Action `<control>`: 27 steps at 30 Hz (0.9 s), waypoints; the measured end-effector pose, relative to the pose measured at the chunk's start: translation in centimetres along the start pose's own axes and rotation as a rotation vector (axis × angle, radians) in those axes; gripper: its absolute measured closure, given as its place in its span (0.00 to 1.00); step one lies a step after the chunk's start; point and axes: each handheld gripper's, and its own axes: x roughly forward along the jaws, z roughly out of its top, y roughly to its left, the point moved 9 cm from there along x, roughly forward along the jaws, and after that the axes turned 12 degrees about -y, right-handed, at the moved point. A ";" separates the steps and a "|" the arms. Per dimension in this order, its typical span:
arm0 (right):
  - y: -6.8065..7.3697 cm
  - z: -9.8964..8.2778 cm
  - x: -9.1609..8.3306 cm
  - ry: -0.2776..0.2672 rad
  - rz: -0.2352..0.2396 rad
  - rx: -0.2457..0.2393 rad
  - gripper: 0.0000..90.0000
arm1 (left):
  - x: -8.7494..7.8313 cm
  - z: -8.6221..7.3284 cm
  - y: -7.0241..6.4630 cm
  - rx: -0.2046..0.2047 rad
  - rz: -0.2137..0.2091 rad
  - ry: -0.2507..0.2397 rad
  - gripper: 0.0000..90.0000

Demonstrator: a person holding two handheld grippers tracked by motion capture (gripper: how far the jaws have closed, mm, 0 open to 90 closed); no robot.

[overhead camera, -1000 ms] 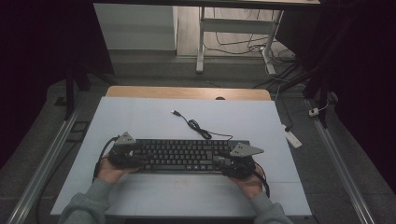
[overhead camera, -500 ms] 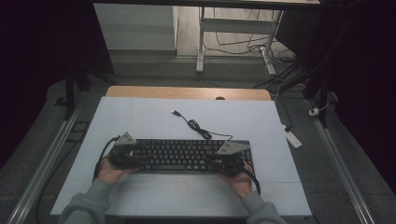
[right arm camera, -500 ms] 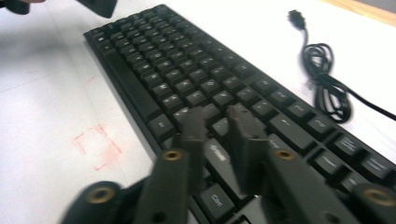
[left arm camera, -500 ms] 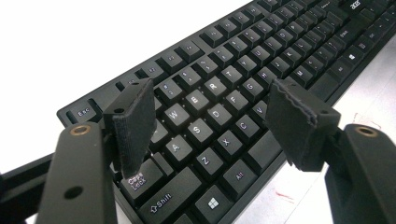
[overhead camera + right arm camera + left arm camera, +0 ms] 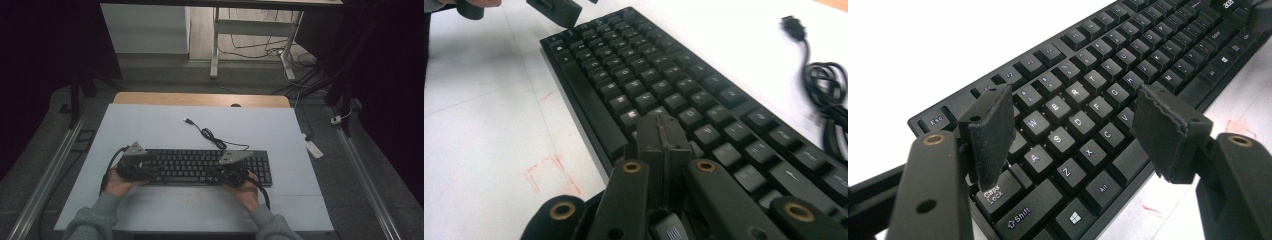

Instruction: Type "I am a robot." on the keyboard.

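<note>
On the table [image 5: 150, 125], one keyboard [image 5: 200, 165] and one cable [image 5: 210, 136] are lying. Two grippers are hovering over it: the left gripper [image 5: 1073, 130] is gaping open, while the right gripper [image 5: 664, 137] has just been closing, pinched on nothing. Its view is showing red marks [image 5: 549, 175].

We see a white table top [image 5: 150, 125] with a strip of brown wood [image 5: 200, 99] along its far edge. The floor [image 5: 165, 75] around it is grey. Metal rails [image 5: 45, 175] run along both sides of the table. Behind it stands a white box [image 5: 145, 27] and the leg of a white desk [image 5: 216, 45]. Wires [image 5: 255, 42] lie on the floor there. A white power strip [image 5: 314, 148] lies at the right. The corners of the room are very dark.
</note>
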 end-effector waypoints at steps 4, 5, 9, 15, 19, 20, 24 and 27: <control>0.4 -0.2 1.0 0.014 0.014 -0.003 0.99 | 0.0 0.0 0.0 -0.003 0.001 0.000 0.37; 0.4 -0.2 1.0 0.014 0.014 -0.003 0.99 | -0.1 0.0 0.0 -0.003 0.001 0.001 0.37; 0.7 -0.1 1.8 0.016 0.021 -0.002 0.99 | -0.1 0.0 0.0 0.001 0.001 0.002 0.37; 1.0 0.4 3.3 0.029 0.031 -0.007 0.99 | 0.0 -0.1 -0.1 0.002 0.001 0.006 0.37; 1.2 0.4 4.4 0.046 0.039 -0.007 0.99 | 0.0 -0.1 -0.1 0.001 -0.001 0.008 0.36; 1.2 0.3 4.6 0.051 0.040 -0.006 0.99 | 0.0 -0.1 -0.1 0.003 -0.001 0.008 0.36; 1.1 -0.2 5.2 0.071 0.037 0.002 0.99 | 0.0 -0.1 -0.1 0.004 -0.002 0.008 0.36; 1.1 -0.4 5.6 0.079 0.036 0.000 0.99 | 0.0 -0.1 -0.1 0.005 -0.002 0.009 0.36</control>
